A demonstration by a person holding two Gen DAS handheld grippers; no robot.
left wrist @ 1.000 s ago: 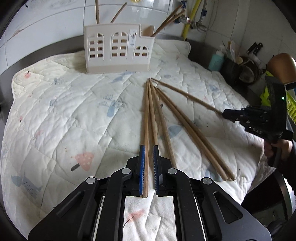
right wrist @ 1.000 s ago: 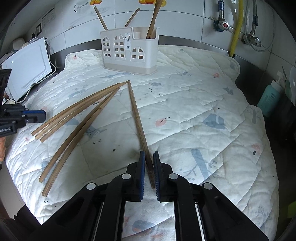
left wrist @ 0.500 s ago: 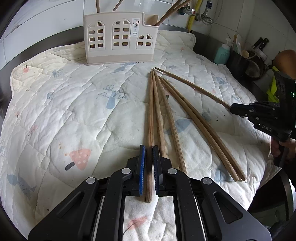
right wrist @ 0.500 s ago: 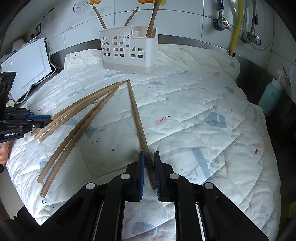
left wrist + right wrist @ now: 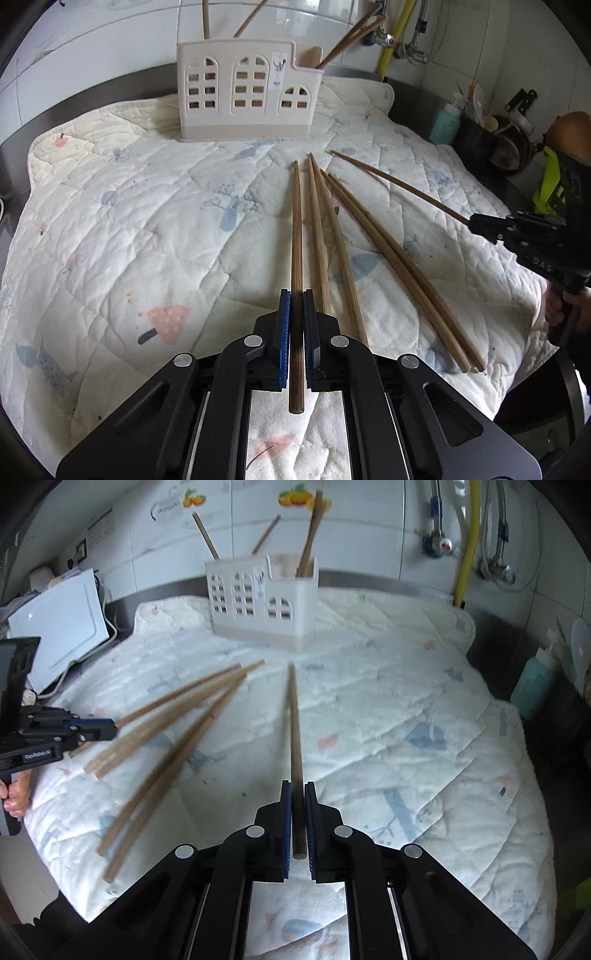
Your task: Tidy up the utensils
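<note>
My left gripper [image 5: 295,295] is shut on one long wooden chopstick [image 5: 296,236], which points toward the white utensil holder [image 5: 247,92] at the back of the quilted mat [image 5: 147,229]. Several more chopsticks [image 5: 373,251] lie on the mat to its right. My right gripper [image 5: 297,786] is shut on another chopstick [image 5: 293,716], lifted off the mat and pointing at the holder [image 5: 262,602]. The right gripper also shows in the left wrist view [image 5: 476,223], and the left gripper shows in the right wrist view [image 5: 110,728]. The holder has a few chopsticks standing in it.
A white appliance [image 5: 59,627] stands left of the mat. A teal bottle [image 5: 535,679] and dark pots [image 5: 498,140] stand at the right. A yellow pipe [image 5: 467,542] and taps run along the tiled wall behind the holder.
Both grippers have lifted their chopsticks off the mat and tilted up toward the holder. The right wrist view is blurred from the motion.
</note>
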